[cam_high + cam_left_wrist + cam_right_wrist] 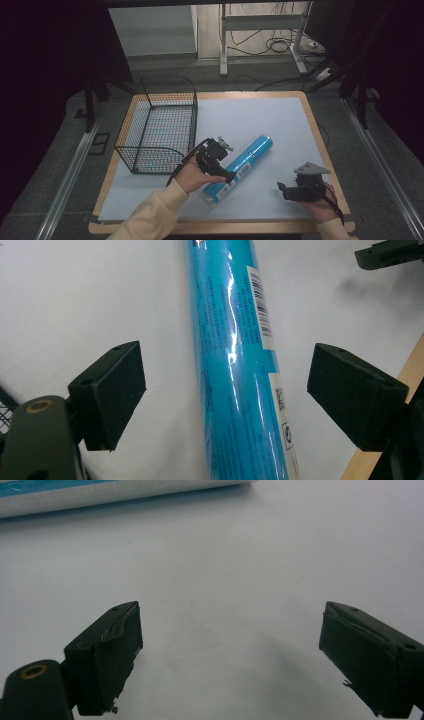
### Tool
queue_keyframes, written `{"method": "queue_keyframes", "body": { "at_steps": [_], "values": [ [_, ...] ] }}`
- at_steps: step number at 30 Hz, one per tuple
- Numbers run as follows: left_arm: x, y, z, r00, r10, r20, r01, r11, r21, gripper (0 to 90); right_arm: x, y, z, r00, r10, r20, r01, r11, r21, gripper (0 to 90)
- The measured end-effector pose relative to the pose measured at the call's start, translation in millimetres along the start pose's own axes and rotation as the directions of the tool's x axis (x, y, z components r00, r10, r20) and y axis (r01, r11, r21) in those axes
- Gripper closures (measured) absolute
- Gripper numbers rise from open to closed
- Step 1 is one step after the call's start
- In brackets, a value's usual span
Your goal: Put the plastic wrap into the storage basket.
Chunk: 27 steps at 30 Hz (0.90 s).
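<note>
Near the lower middle of the high view, your left gripper [220,162] hangs over the lower part of the blue tube [240,169], which lies slantwise on the white sheet [250,120], its lower end toward the bottom of the frame and its upper end toward the upper right. Through the left gripper view the tube [235,360] runs straight up the middle of the frame between your two black pads [112,390], with white sheet showing on either side; the jaws stand wide and neither pad touches it. Your right gripper [285,190] sits at the lower right of the high view, well apart from the tube. Its own view shows the jaws spread wide over bare sheet, the tube [100,495] lying across the upper left of that frame. A wire basket [160,125] stands at the left of the sheet.
</note>
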<state>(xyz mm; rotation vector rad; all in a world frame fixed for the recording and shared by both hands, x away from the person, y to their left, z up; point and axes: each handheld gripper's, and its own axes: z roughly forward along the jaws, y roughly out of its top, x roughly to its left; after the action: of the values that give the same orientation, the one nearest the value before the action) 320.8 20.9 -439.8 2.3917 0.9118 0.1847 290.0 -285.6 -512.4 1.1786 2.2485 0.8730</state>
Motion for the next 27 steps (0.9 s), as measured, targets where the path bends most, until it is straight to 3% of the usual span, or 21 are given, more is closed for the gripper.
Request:
{"method": "queue_keyframes", "body": {
  "at_steps": [18,27],
  "values": [
    [-10.6,17.3,21.6,0.9997,0.020,0.010,-0.020,0.9996,0.022,15.6,0.4,0.2,-0.4,1.0000,-0.007,0.002,0.007,1.000,-0.002,10.9],
    [-12.9,26.9,39.8,0.9994,0.029,0.017,-0.030,0.9974,0.066,15.8,0.1,0.2,-0.5,1.0000,-0.008,0.002,0.008,1.000,-0.001,10.9]
  ]
}}
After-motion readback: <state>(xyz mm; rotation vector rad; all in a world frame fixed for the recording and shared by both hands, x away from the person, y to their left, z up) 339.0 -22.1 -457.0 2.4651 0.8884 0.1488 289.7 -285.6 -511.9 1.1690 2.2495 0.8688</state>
